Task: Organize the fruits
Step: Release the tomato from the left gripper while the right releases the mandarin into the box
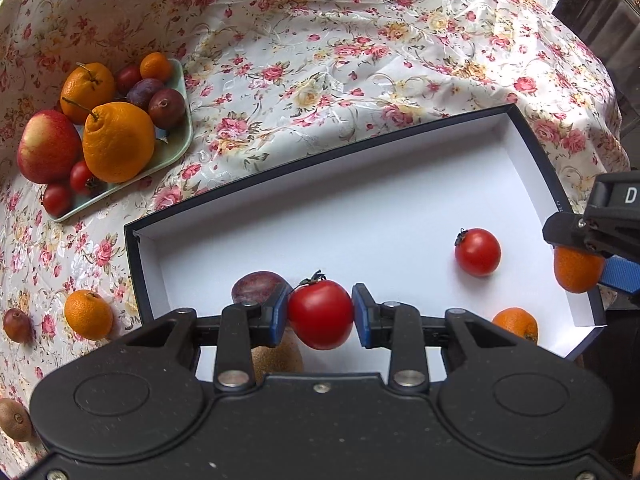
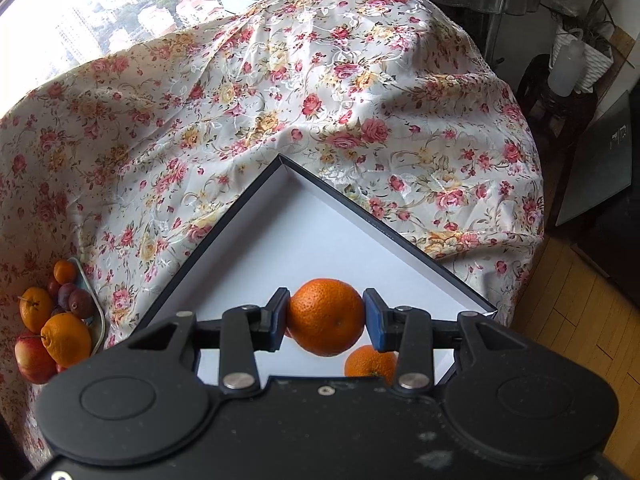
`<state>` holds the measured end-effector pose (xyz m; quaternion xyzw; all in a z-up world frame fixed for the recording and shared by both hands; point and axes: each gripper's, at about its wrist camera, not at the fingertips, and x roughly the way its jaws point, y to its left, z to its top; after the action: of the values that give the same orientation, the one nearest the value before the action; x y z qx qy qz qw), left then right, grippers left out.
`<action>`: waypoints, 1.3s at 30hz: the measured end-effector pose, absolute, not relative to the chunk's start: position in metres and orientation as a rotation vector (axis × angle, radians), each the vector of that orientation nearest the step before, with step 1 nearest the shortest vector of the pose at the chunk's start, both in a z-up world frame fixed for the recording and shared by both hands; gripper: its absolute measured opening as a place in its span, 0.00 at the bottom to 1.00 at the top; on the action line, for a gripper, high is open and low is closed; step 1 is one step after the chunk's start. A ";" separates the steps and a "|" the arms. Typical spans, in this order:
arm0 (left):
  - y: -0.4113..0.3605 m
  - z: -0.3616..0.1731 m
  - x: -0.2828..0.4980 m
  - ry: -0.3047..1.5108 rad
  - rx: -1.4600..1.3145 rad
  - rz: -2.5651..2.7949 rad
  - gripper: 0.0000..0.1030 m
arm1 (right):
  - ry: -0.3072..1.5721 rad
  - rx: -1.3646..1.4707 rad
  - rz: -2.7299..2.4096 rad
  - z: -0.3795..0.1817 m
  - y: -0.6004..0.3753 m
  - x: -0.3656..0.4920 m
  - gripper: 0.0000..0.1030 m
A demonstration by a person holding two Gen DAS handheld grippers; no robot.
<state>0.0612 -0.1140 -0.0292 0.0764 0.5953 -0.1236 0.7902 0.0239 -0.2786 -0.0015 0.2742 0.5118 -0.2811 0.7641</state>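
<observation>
My left claw [image 1: 320, 314] pinched a red tomato [image 1: 321, 316] above the white box [image 1: 360, 208], and my right claw [image 2: 326, 322] pinched a mandarin [image 2: 326, 322] over its corner. Inside lay a second tomato [image 1: 478, 252] at two o'clock from the first. Farther off, at ten o'clock, the green tray [image 1: 176, 148] held piled fruit on the floral cloth [image 1: 320, 60].

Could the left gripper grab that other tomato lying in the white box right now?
Probably not yet. The path across the box to the loose tomato looks clear, but the left gripper is already shut on a tomato; it would have to set that down first.
</observation>
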 end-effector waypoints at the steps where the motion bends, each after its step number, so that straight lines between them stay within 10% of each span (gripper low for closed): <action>1: -0.117 -0.031 0.060 1.285 0.171 -0.268 0.41 | 1.113 0.594 -0.616 -0.002 -0.280 0.024 0.40; 39: -0.127 -0.038 0.054 1.306 0.196 -0.288 0.48 | 1.145 0.633 -0.696 -0.008 -0.291 0.019 0.42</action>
<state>0.0540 -0.1269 -0.0376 0.0906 0.6044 -0.1335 0.7802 0.0192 -0.2909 -0.0082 0.2882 0.5215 -0.3168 0.7380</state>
